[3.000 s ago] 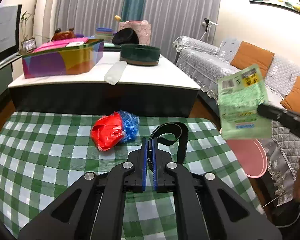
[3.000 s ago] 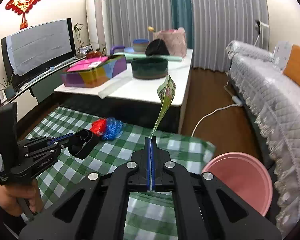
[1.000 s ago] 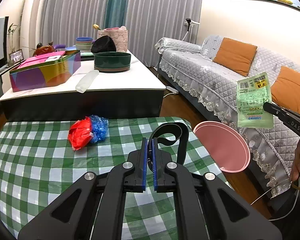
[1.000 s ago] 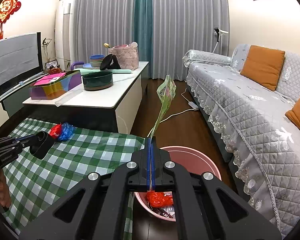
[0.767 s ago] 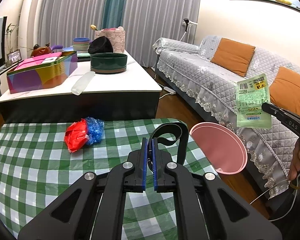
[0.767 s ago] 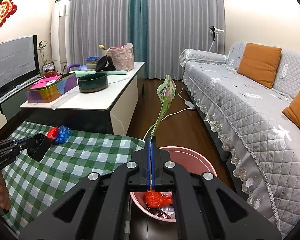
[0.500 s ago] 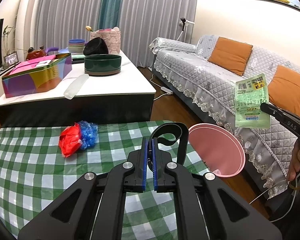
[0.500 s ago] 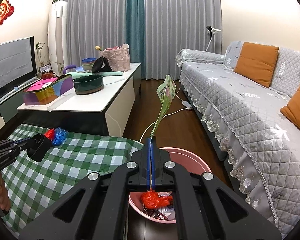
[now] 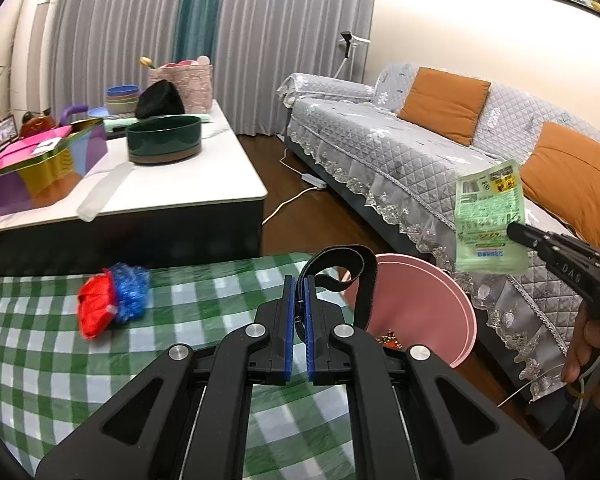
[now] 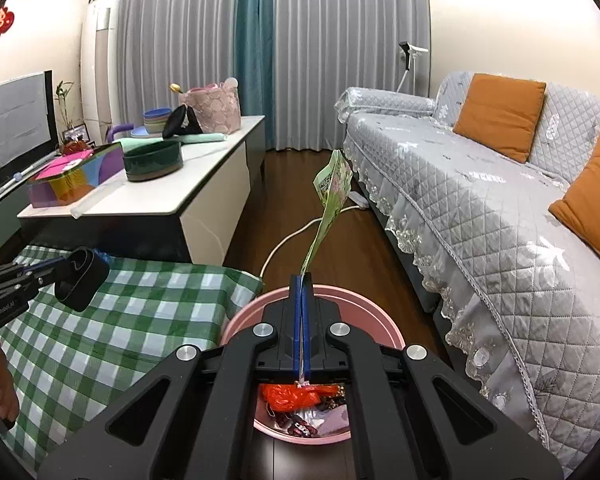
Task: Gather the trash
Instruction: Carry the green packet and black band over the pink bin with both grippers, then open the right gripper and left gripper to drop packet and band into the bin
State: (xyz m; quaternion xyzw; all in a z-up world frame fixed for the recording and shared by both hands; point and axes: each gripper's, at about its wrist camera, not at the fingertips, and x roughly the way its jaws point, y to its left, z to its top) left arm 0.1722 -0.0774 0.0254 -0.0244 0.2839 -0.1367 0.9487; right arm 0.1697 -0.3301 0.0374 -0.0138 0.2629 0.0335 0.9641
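Observation:
My right gripper (image 10: pixel 302 280) is shut on a flat green wrapper (image 10: pixel 330 200) and holds it upright over the pink bin (image 10: pixel 364 312), which has red and mixed trash (image 10: pixel 296 396) inside. In the left wrist view the wrapper (image 9: pixel 490 220) hangs above the bin (image 9: pixel 420 300). My left gripper (image 9: pixel 298 280) is shut on a black looped band (image 9: pixel 340 264) above the green checked cloth (image 9: pixel 60 360), near its right edge. A red and blue crumpled wrapper bundle (image 9: pixel 110 304) lies on the cloth to the left.
A white low table (image 9: pixel 160 200) behind the cloth carries a colourful tin (image 9: pixel 40 168), a dark green bowl (image 9: pixel 164 144) and other items. A grey sofa (image 10: pixel 500 220) with orange cushions runs along the right. A white cable (image 10: pixel 292 240) lies on the wood floor.
Both grippers have shifted right towards the bin. The green wrapper now sits over the bin's opening. The red and blue bundle has not moved on the cloth.

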